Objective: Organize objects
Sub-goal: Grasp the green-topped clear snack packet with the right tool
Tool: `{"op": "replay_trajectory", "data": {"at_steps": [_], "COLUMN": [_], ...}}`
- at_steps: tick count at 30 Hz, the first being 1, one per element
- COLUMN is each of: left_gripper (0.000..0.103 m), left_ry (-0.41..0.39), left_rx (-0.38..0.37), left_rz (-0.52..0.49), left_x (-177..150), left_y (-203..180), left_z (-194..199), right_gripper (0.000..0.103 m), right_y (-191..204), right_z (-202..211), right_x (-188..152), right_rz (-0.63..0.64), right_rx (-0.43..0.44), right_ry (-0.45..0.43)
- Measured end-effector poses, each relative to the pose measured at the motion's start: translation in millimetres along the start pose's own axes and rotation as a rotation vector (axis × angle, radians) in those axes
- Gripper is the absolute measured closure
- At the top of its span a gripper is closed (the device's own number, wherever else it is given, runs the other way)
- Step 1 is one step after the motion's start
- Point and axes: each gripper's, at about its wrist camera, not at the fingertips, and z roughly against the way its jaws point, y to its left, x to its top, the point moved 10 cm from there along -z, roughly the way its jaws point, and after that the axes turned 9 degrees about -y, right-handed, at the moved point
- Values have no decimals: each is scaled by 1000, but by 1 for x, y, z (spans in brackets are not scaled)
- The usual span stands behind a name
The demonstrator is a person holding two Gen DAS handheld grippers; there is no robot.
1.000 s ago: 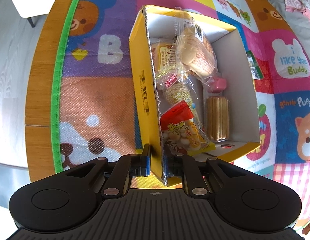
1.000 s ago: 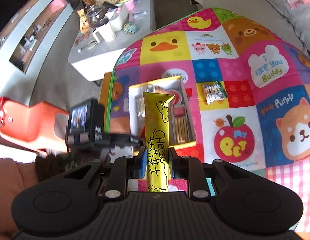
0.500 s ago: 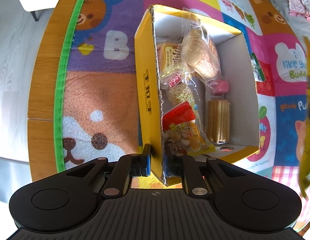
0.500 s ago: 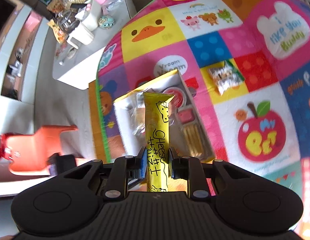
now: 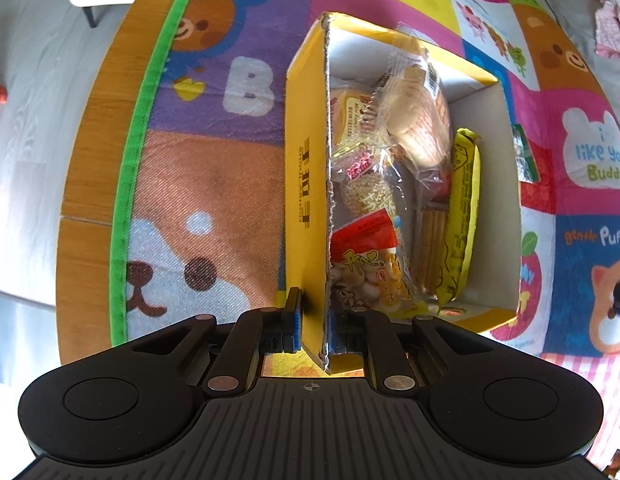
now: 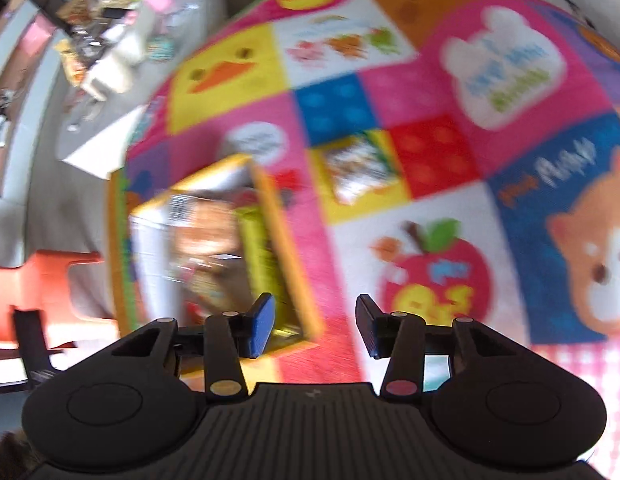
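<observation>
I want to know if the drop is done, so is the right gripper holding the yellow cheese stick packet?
No, the right gripper is open with nothing between its fingers, and the yellow cheese stick packet lies inside the yellow box.

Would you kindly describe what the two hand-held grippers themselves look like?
Both look identical: the left hand-held gripper and right hand-held gripper have matte black bodies with a ribbed central plate, two round raised discs, black linkage bars with metal pivot pins, and blue pads on the fingers. A small crosshair mark sits mid-body. No cables or sleeves show.

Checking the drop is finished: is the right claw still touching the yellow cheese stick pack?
Apart. The right wrist view shows the right claw open and empty; the left wrist view shows the yellow cheese stick pack lying in the box.
</observation>
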Motion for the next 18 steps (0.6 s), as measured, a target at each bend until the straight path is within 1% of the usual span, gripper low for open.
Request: {"op": "replay_trajectory", "data": {"at_steps": [3, 5, 6, 8, 9, 10, 12, 14, 15, 16, 17, 18], "left_gripper": [90, 90, 90, 90, 90, 90, 90, 90, 90, 90, 90, 90], "left_ry": [1, 0, -1, -6, -9, -12, -16, -19, -22, -26, -31, -36], "left_rx": [19, 33, 39, 49, 53, 57, 62, 64, 64, 63, 60, 57], "left_rz": [7, 1, 4, 23, 36, 47, 64, 70, 71, 74, 78, 83], "left_x": [0, 0, 0, 0, -1, -1, -2, -2, -2, -3, -3, -4], "left_y": [-1, -2, -2, -2, -2, -2, -1, 0, 0, 0, 2, 2], "left_z": [-1, -2, -2, -3, -3, -3, -2, -2, -2, -1, -1, 0], "right_gripper": [58, 52, 48, 45, 40, 36, 32, 32, 32, 32, 32, 32], "right_y": [-29, -41, -46, -51, -51, -52, -53, -52, -50, -49, -47, -45], "right_z": [-3, -10, -15, -31, -41, -53, -80, -110, -124, -136, -147, -157], "right_x": [4, 14, 20, 34, 41, 49, 60, 66, 68, 71, 74, 78], "right_rz": [-11, -53, -98, -229, -313, -408, -617, -835, -940, -1013, -1043, -1042], "right_rx": [-16, -2, 14, 68, 98, 126, 172, 212, 217, 209, 191, 137], "right_ry": [5, 8, 10, 24, 34, 41, 63, 90, 96, 91, 90, 87]}}
